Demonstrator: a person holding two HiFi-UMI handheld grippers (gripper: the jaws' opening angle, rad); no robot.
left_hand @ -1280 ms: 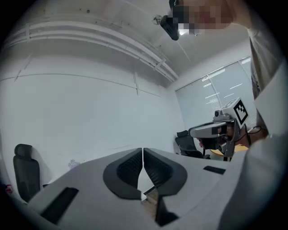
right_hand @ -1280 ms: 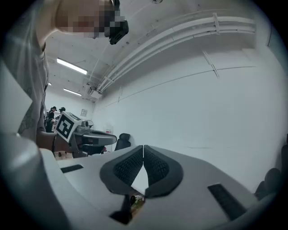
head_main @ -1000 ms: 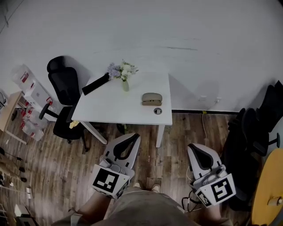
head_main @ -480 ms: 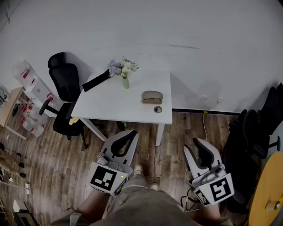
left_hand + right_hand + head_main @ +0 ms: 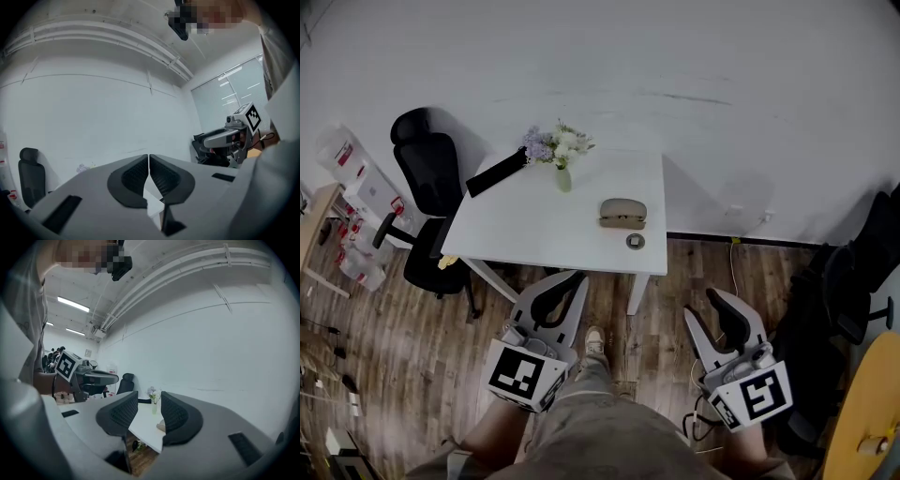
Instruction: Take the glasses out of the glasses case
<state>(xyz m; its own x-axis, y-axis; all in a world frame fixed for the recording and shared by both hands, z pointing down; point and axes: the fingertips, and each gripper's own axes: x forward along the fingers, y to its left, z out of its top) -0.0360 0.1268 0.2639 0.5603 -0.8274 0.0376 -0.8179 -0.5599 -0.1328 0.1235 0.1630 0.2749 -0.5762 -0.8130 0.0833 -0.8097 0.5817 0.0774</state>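
The closed beige glasses case (image 5: 622, 213) lies on the white table (image 5: 534, 230), toward its right side, well beyond both grippers. My left gripper (image 5: 569, 279) hangs over the floor just in front of the table, shut with nothing in it; in the left gripper view its pads (image 5: 136, 176) meet. My right gripper (image 5: 712, 306) is further right, off the table's corner, its jaws opening and empty. Part of the case (image 5: 161, 426) shows in the gap between the right gripper's (image 5: 149, 411) pads.
A vase of flowers (image 5: 561, 161) and a long black object (image 5: 497, 173) stand at the table's back left; a small round item (image 5: 635, 242) lies near the front edge. A black office chair (image 5: 427, 202) is left of the table, dark furniture (image 5: 853, 281) at the right.
Both grippers have moved forward toward the table. The right gripper's jaws, shut a second ago, have spread apart. The left gripper stays shut.
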